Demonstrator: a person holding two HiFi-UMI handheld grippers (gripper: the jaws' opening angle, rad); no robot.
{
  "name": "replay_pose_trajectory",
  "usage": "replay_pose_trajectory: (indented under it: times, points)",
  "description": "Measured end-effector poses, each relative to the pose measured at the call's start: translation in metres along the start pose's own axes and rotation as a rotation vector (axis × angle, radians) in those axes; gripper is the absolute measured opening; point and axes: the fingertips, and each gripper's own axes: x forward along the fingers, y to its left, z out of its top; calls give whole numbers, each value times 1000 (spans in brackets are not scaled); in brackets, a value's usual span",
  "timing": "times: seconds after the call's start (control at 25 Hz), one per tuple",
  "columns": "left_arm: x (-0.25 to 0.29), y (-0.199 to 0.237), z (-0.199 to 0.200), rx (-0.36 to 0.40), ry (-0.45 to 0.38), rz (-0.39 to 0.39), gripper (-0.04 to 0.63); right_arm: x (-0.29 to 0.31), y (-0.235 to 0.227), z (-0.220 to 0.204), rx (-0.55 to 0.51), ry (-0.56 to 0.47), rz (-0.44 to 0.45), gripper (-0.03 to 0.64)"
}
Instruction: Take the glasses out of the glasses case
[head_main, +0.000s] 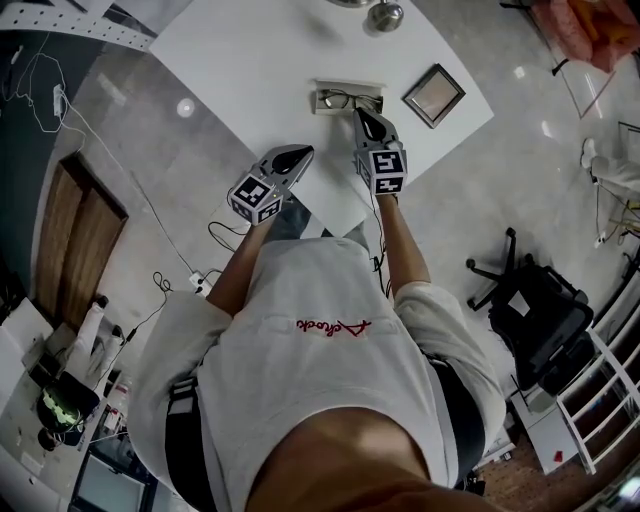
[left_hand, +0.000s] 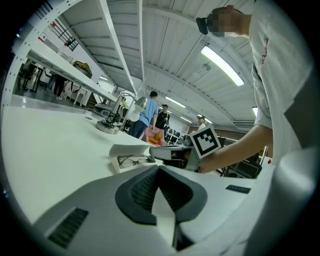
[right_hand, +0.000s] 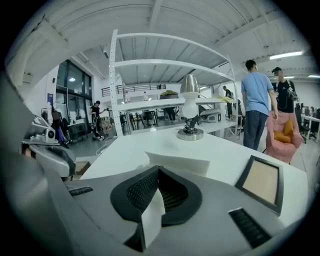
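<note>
Jaws closed and empty, glasses (head_main: 340, 98) inside open glasses case (head_main: 350, 84)

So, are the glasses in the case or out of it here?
In. The glasses lie inside the open white case on the table.

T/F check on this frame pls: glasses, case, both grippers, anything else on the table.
1. The glasses lie in the open case. True.
2. The right gripper holds the glasses. False: its jaws are shut on nothing, close in front of the case.
3. The left gripper is nearer the case than the right. False: the right is nearer; the left sits farther back.
4. A framed panel lies on the table beside the case. True.
</note>
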Motion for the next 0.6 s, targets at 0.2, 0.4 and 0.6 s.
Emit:
replay_pose_trajectory:
  times: [0.2, 0.4, 0.6]
  points:
    - [-2, -2, -1, -11, -9, 13, -9, 16, -12, 9, -45, 17, 18, 26]
    - [-5, -2, -1, -21, -15, 13, -9, 33, -14, 4, -164, 85, 58, 26]
    - [-9, -4, -2, -24, -13, 16, -9, 34, -3, -11, -474, 187, 86, 26]
